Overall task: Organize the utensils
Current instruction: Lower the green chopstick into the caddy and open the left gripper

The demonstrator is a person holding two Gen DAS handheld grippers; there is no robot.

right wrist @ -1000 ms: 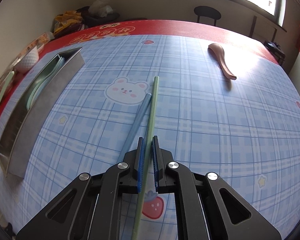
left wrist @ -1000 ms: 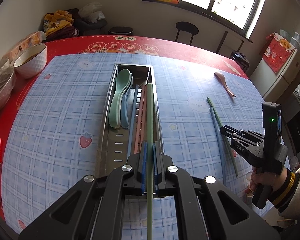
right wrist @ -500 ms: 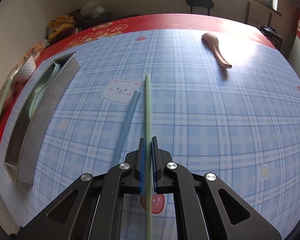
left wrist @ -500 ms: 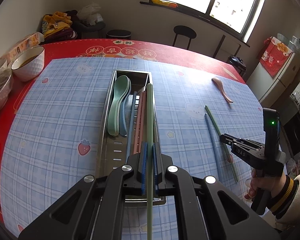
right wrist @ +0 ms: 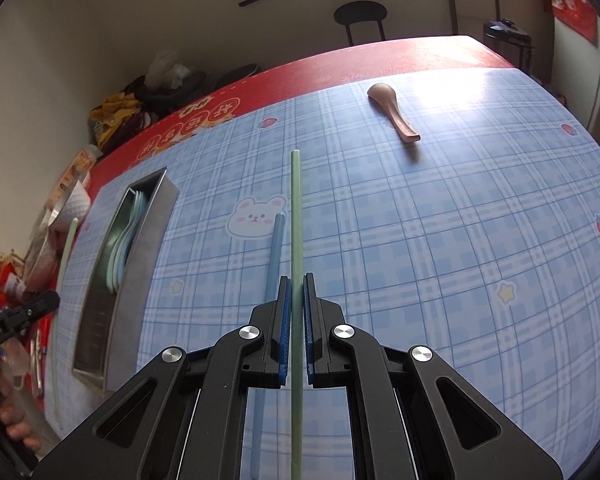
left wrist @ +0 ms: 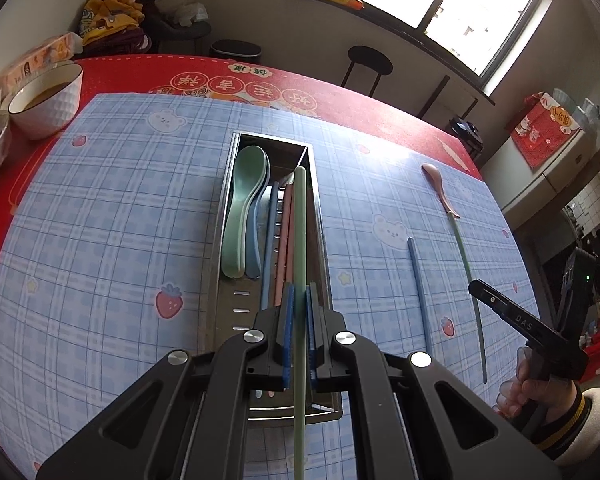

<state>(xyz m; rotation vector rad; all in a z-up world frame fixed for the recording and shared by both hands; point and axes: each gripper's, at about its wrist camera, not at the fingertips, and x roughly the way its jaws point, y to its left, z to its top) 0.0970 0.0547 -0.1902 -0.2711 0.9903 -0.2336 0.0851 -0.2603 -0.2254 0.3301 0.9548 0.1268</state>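
Two green chopsticks are clamped, one per gripper. The left gripper pinches its green chopstick directly ahead, over the steel tray, whose right wall lies just right of the stick; judged best lowered level, nudged slightly left, then released. The right gripper grips the second green chopstick; a blue chopstick lies just left on the tabletop, with open room rightward and a pink spoon far ahead.

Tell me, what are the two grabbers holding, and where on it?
Each holds one green chopstick. The left gripper pinches its green chopstick partway along, over the metal tray. The right gripper pinches the other green chopstick partway along too.
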